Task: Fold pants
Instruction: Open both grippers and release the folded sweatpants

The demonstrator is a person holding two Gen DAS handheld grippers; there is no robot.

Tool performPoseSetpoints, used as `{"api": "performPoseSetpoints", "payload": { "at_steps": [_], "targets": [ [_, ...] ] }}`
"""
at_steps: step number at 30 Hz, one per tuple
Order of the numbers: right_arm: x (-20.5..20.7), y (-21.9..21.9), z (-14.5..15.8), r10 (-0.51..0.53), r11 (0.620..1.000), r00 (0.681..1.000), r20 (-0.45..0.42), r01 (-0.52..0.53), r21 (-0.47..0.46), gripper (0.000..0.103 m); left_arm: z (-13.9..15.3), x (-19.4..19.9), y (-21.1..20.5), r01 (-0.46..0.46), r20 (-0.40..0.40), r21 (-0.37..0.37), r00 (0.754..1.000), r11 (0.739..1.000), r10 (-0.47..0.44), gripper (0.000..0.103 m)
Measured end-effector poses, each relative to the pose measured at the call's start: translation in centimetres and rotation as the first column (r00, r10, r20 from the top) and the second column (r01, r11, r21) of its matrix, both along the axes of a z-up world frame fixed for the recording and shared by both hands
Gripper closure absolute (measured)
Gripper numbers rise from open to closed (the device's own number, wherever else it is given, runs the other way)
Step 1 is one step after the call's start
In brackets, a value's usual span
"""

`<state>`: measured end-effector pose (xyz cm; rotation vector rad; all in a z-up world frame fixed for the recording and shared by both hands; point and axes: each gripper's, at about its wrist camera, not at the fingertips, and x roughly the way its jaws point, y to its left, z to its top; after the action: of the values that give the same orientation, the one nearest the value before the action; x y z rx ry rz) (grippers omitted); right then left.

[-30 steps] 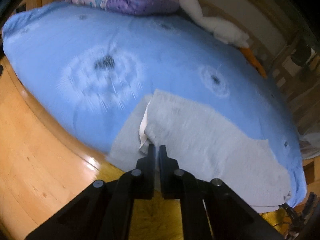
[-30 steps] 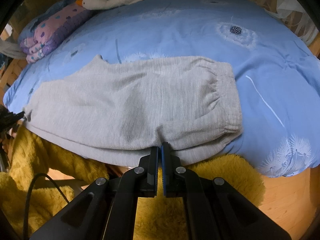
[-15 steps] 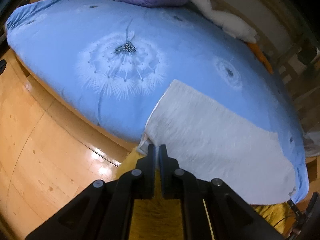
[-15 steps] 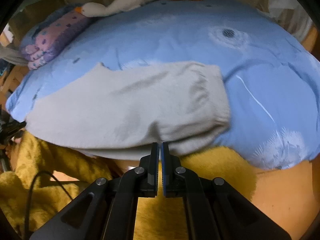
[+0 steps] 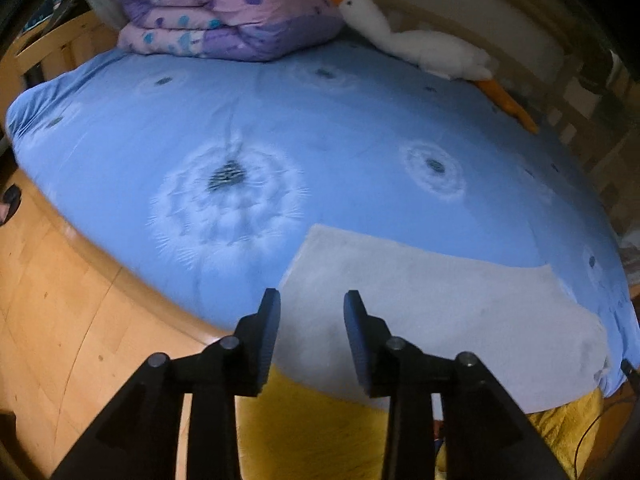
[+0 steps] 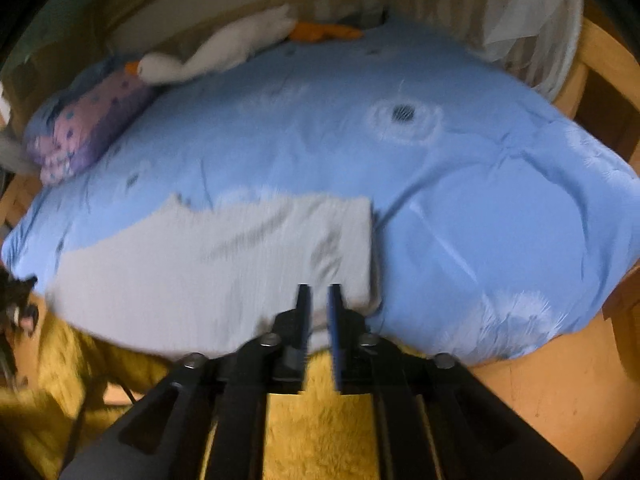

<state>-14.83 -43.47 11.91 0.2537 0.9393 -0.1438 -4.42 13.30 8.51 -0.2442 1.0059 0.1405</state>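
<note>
Grey pants [image 5: 436, 312] flat on blue bed [image 5: 280, 120], lower frame; left gripper [image 5: 311, 300] and right gripper [image 6: 319, 294] fingers just parted, gripping nothing.

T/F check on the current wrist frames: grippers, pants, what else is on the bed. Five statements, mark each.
1. The left gripper is open with nothing clamped. True; its jaws have just been opening, and the grey pants lie beyond them.
2. The right gripper is shut on the pants. False; a gap shows between its jaws, which have just been opening, gripping nothing.
3. The pants lie on the blue bedspread near its front edge. True.
4. The plush goose lies on the pants. False; it is at the far side of the bed.
5. The folded purple quilt is on the floor. False; it sits on the bed.
</note>
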Motion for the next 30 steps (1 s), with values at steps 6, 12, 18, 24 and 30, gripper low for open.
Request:
{"api": "performPoseSetpoints", "payload": {
  "at_steps": [6,12,18,24,30],
  "targets": [
    [1.2,-2.1,-3.4,-0.115,0.956,0.989,-0.091,0.135,0.259,0.076,-2.3,2.2,-2.9,0.050,-0.039,-0.037,0.998,0.998,-0.052,0.069],
    [2.0,-2.3,-5.7,-0.153,0.913,0.980,-0.124,0.188,0.362,0.082,-5.0,3.0,-4.2,0.079,-0.096,-0.017,0.992,0.997,-0.081,0.069],
    [0.5,-1.9,-5.4,-0.143,0.965,0.982,-0.125,0.167,0.204,0.101,-5.2,2.8,-4.9,0.124,-0.092,0.033,0.988,0.992,-0.121,0.068],
    [0.4,-1.1,-5.7,-0.072,0.989,0.984,-0.162,0.092,0.119,0.102,-5.4,2.9,-5.1,0.132,-0.089,0.044,0.988,0.990,-0.128,0.064],
    [0.0,-0.6,-3.4,-0.108,0.992,0.985,-0.131,0.115,0.045,0.058,-4.5,2.2,-5.3,0.136,-0.116,0.038,0.985,0.990,-0.131,0.058]
  ]
}}
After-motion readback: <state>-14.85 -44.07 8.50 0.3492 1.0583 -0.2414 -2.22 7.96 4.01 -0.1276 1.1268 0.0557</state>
